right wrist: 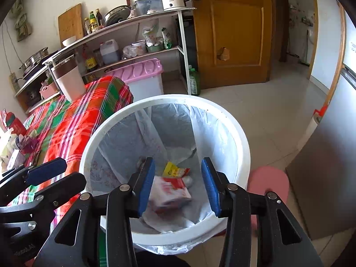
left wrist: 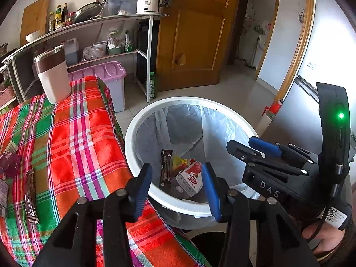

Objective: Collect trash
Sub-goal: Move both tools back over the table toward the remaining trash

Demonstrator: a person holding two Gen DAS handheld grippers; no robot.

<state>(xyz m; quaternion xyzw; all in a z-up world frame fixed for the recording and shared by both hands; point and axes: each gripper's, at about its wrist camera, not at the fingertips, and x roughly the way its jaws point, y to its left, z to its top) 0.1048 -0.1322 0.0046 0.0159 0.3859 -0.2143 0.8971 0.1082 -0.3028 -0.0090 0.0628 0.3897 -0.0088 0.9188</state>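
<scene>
A white trash bin point(left wrist: 222, 104) with a clear liner stands on the floor beside the table; it also shows in the right wrist view point(right wrist: 240, 138). Inside lie a brown wrapper point(left wrist: 165, 166), a yellow packet point(right wrist: 172, 169) and a red-and-white carton point(right wrist: 171, 191), blurred in the right wrist view. My left gripper point(left wrist: 176, 189) is open and empty at the bin's near rim. My right gripper point(right wrist: 178, 187) is open and empty above the bin; it also shows in the left wrist view point(left wrist: 244, 144). A brown wrapper point(left wrist: 31, 197) and a purple wrapper point(left wrist: 9, 163) lie on the plaid tablecloth point(left wrist: 84, 138).
A white and brown tumbler point(left wrist: 54, 75) stands at the table's far end. A pink-lidded box point(left wrist: 109, 73) and a shelf rack point(left wrist: 111, 20) with kitchenware stand behind. A pink stool point(right wrist: 269, 182) is right of the bin. A fridge point(right wrist: 329, 160) is at right.
</scene>
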